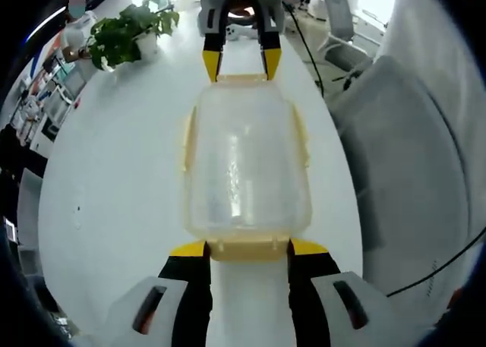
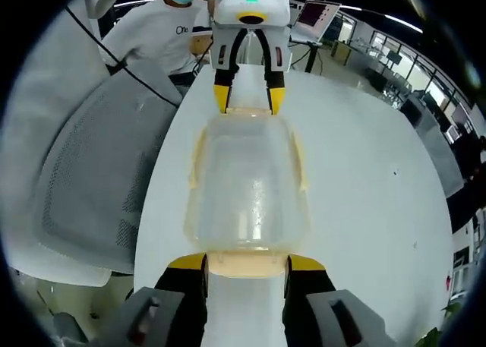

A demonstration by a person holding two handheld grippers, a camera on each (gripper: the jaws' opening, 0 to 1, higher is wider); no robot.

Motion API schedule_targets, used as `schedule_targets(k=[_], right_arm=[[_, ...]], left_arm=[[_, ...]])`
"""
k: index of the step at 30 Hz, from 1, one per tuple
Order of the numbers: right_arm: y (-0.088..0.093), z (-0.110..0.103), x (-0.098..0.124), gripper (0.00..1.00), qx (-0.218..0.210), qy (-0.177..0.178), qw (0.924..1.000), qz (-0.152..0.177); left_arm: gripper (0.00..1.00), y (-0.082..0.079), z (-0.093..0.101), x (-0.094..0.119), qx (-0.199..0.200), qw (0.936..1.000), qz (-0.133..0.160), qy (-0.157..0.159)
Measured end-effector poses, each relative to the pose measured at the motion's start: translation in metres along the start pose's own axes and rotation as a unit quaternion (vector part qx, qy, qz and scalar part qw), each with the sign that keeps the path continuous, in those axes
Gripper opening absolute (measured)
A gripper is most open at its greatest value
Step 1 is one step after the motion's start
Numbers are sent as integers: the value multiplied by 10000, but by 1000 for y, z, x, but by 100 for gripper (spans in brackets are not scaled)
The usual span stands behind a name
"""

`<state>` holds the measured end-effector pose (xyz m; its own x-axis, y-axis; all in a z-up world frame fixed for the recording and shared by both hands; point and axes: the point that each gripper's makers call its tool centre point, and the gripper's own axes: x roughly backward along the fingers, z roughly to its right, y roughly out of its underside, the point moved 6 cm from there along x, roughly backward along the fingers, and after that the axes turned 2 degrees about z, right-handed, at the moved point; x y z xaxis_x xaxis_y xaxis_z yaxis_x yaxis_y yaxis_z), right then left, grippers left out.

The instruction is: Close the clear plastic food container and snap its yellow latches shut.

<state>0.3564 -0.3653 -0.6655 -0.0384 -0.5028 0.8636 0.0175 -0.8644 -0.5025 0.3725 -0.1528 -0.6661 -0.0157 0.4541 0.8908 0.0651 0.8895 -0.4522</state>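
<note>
Clear container (image 1: 247, 168) flat on white table (image 1: 114, 180), lid on. Left gripper (image 1: 247, 250) and right gripper (image 2: 244, 265) — each spread wide, straddling opposite end latch (image 1: 247, 248). Risk: uneven push slides container, latch stays unsnapped.

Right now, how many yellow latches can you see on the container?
4. In the left gripper view: one at the near end, one at the far end, one on the left side, one on the right side of the container.

No legible txt anywhere
</note>
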Motion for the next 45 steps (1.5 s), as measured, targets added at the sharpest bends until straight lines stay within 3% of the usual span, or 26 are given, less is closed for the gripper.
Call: schedule_targets(k=[13,45], right_arm=[[12,1,0,37,-43,-20,10000,-64],[19,1,-14,37,-64,-125,9998,-154]], left_arm=[[36,-8,-2,-11,-23,10000,-63,56],[36,-3,-3,-24,-11,9997,-209,142]])
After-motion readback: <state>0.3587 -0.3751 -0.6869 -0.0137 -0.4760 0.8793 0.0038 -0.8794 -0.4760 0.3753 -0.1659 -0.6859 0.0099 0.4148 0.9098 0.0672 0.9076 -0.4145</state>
